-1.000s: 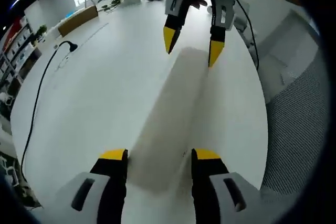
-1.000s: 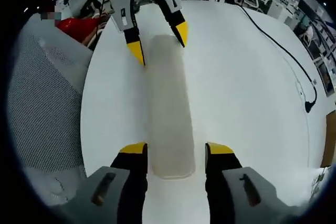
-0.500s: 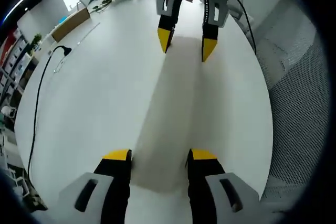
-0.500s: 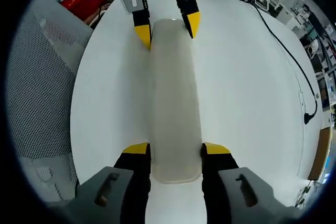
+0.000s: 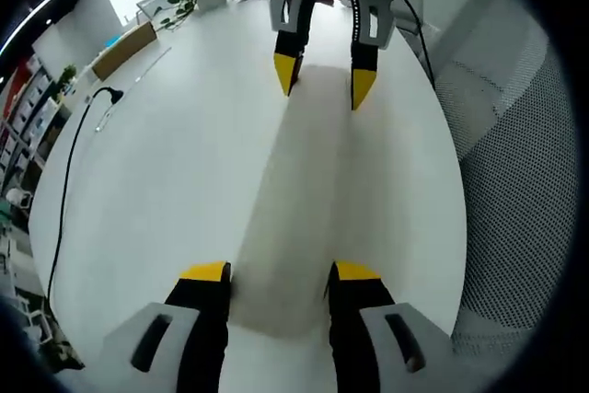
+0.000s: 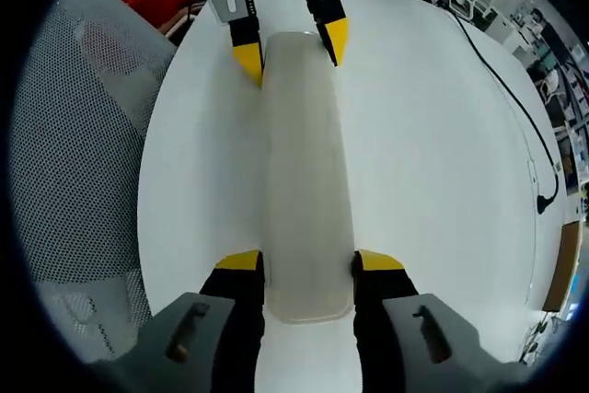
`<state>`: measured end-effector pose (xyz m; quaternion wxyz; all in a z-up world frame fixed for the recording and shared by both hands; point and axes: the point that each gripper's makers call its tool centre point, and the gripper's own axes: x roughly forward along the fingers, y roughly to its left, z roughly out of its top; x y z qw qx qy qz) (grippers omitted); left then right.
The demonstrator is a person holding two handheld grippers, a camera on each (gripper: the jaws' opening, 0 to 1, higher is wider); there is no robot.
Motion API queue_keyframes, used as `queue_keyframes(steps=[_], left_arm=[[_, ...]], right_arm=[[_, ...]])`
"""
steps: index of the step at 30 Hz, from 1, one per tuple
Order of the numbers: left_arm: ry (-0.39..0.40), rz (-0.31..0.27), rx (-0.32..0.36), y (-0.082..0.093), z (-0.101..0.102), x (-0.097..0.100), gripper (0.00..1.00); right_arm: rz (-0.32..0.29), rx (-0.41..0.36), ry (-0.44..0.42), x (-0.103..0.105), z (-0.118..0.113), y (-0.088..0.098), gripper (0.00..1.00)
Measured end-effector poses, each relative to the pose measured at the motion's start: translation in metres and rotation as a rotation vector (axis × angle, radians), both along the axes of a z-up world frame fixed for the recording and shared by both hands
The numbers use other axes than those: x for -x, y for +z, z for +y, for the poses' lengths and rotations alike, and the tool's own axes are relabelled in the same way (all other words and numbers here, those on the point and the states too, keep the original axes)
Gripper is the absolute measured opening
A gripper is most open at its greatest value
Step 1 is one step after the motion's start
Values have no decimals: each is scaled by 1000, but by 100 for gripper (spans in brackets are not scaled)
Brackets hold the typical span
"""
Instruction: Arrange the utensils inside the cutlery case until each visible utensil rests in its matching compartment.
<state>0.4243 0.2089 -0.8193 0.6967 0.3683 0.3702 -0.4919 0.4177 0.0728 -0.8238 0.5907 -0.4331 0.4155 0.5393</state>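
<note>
A wide white tabletop (image 5: pixel 166 181) carries the long, frosted cutlery case (image 6: pixel 304 181), its lid on. Its long axis runs from 6 to 12 o'clock between my claws. My right claw (image 6: pixel 299 264) pinches the near end; my left claw (image 5: pixel 274 273) pinches the opposite end. No utensils are visible.

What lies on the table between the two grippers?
The long translucent cutlery case spans the stretch, the right gripper at one end and the left gripper at the other, as the right gripper view shows.
</note>
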Motion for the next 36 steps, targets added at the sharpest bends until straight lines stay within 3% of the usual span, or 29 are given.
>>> queue_keyframes(steps=[5,19,36], left_arm=[[-12,-26,-17,-2,-3,9,43],[-12,-7,-5,-3,-11,44,43],[-51,15,-21,-4,-18,76,42]], right_arm=[[-13,35,-5,10,-3,-2,36],[-50,113,23,42,-13,-6,37],[-48,121,18,71,-19,-6,37]])
